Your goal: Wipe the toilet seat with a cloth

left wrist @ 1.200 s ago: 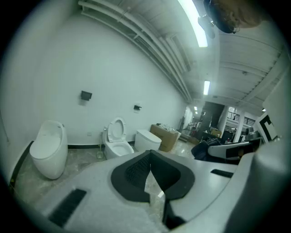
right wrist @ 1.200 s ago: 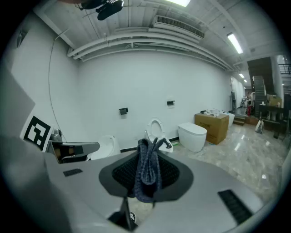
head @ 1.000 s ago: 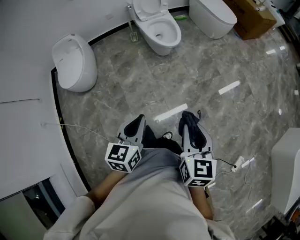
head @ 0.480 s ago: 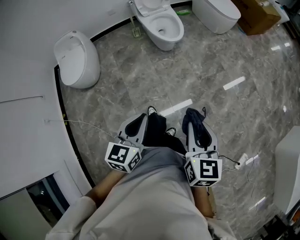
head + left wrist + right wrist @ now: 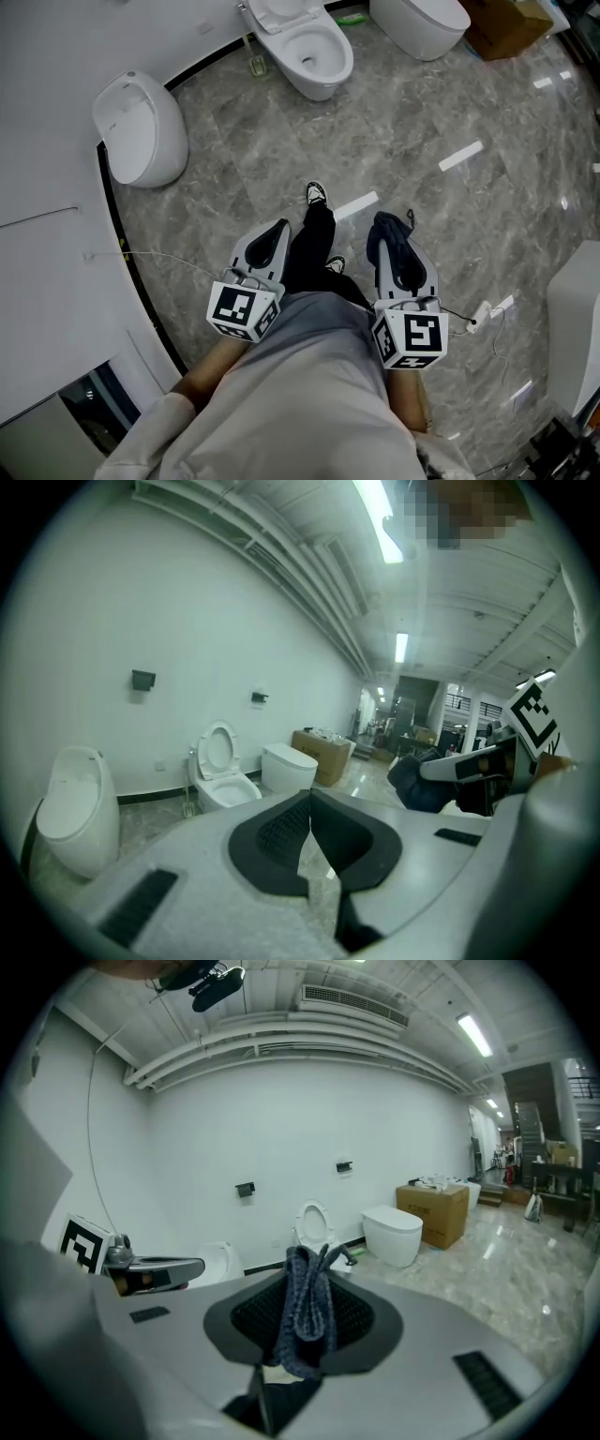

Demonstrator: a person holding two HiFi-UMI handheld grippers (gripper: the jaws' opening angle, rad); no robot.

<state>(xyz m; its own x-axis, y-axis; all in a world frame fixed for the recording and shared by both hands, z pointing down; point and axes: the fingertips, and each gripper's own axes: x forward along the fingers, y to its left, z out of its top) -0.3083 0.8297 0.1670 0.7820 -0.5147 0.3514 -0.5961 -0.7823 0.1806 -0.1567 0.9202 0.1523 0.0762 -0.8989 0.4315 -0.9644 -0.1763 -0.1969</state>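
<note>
Right gripper [image 5: 305, 1283] pinches the dark cloth [image 5: 306, 1326]; left gripper [image 5: 309, 801] pressed together, empty; toilet [image 5: 314, 54] stands well apart, ahead by the wall [image 5: 75, 37]. Risk: cloth bunched at the jaw tips may slip free during approach, if grip slackens.

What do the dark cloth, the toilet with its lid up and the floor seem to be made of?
The cloth seems a knitted or woven textile, dark blue-grey and matte; ribbed folds show. The toilet is probably glazed ceramic: white, glossy, smoothly rounded. The floor looks like polished grey stone or marble-pattern tile; veins and lamp reflections show.
</note>
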